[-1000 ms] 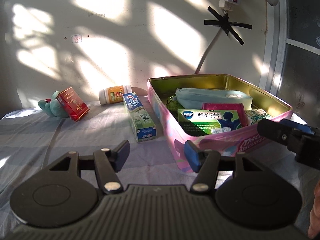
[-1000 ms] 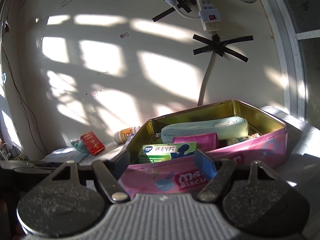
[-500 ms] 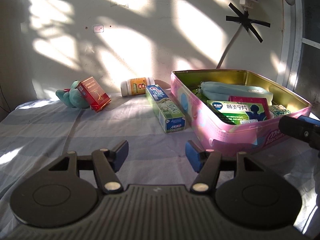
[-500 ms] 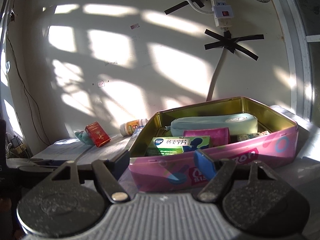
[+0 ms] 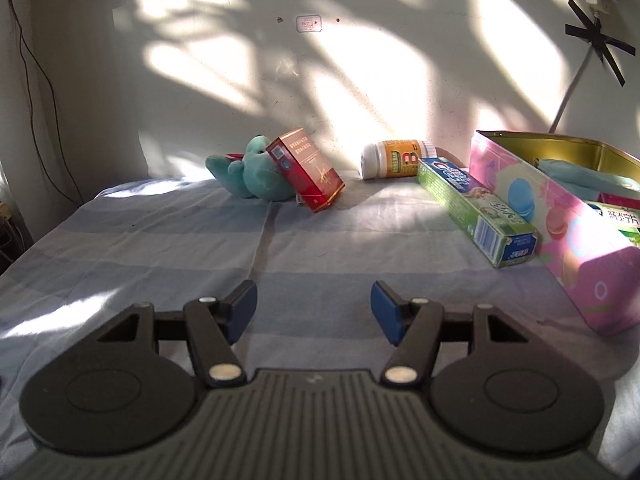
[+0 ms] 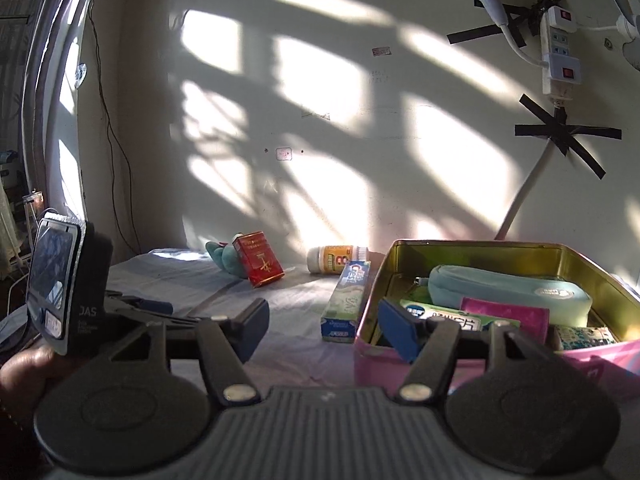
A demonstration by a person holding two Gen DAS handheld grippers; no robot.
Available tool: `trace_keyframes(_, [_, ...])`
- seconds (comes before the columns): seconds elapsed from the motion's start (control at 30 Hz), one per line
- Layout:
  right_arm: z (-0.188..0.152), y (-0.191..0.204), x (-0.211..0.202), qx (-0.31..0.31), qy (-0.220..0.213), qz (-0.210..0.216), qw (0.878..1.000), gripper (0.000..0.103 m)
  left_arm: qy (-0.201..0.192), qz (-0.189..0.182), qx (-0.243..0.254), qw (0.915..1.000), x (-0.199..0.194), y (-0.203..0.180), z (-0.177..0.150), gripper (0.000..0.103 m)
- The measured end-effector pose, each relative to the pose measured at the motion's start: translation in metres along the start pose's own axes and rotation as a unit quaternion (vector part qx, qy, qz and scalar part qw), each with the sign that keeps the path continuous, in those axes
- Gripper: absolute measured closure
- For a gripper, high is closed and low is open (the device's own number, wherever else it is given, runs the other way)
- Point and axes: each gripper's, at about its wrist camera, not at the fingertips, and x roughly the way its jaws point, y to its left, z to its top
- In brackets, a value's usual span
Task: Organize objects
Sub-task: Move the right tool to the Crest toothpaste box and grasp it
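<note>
Judging by the layout, the sorting is partway done and the step in hand is a reach for the next loose item. The pink biscuit tin (image 6: 472, 354) already holds a light blue zip pouch (image 6: 508, 288), a green and white medicine box (image 6: 452, 314), a magenta packet (image 6: 506, 316) and a small patterned pack (image 6: 584, 336). 4 things still lie out on the striped blue cloth (image 5: 160, 248): a green Crest toothpaste box (image 5: 476, 210) lying just beside the tin's long wall, a white and orange vitamin bottle (image 5: 396, 159) on its side near the wall, and a red carton (image 5: 306, 170) leaning against a teal plush toy (image 5: 248, 174). The left gripper (image 5: 313, 310) hovers over bare cloth with its blue pads apart and nothing between them, pointed toward the carton and toy. The right gripper (image 6: 323, 326) is above the tin's near left corner, its jaws closing on empty air, nothing held. The toothpaste box looks the nearest candidate for the left gripper; taking it would likely mean spanning its narrow width, since the tin crowds one side, then lifting it over the rim into the free space.
</note>
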Motion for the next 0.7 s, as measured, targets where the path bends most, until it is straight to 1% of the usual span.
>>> trace_keyframes(0.1, [0.007, 0.022, 0.036, -0.034, 0.026, 0.014, 0.999, 0.042, 0.011, 0.001, -0.049, 0.9987, 0.011, 0.022, -0.004, 0.038])
trace_keyframes(0.17, [0.018, 0.031, 0.068, -0.057, 0.055, 0.016, 0.997, 0.043, 0.022, -0.002, -0.065, 0.9976, 0.016, 0.030, -0.009, 0.038])
trace_keyframes(0.2, [0.026, 0.032, 0.084, -0.060, 0.074, 0.016, 0.995, 0.043, 0.032, -0.006, -0.071, 0.9970, 0.019, 0.033, -0.010, 0.038])
trace_keyframes(0.23, [0.037, 0.030, 0.108, -0.055, 0.104, 0.016, 0.993, 0.043, 0.036, -0.015, -0.081, 0.9959, 0.020, 0.036, -0.009, 0.038])
trace_keyframes(0.3, [0.058, 0.023, 0.149, -0.038, 0.150, 0.011, 0.988, 0.043, 0.028, -0.024, -0.094, 0.9949, 0.016, 0.041, -0.008, 0.038])
trace_keyframes(0.37, [0.078, 0.013, 0.195, -0.013, 0.204, 0.008, 0.979, 0.043, 0.024, -0.030, -0.097, 0.9945, 0.012, 0.042, -0.008, 0.037])
trace_keyframes(0.43, [0.090, 0.006, 0.234, 0.006, 0.240, -0.014, 0.971, 0.043, 0.022, -0.038, -0.103, 0.9938, 0.011, 0.044, -0.007, 0.037])
trace_keyframes(0.53, [0.096, 0.001, 0.282, 0.000, 0.272, -0.058, 0.960, 0.043, 0.024, -0.045, -0.113, 0.9922, 0.011, 0.048, -0.006, 0.037])
trace_keyframes(0.6, [0.095, -0.002, 0.306, 0.001, 0.293, -0.074, 0.953, 0.043, 0.027, -0.052, -0.124, 0.9905, 0.012, 0.051, -0.005, 0.037])
trace_keyframes(0.7, [0.090, -0.004, 0.332, 0.001, 0.317, -0.095, 0.944, 0.043, 0.032, -0.065, -0.135, 0.9882, 0.012, 0.054, -0.005, 0.037])
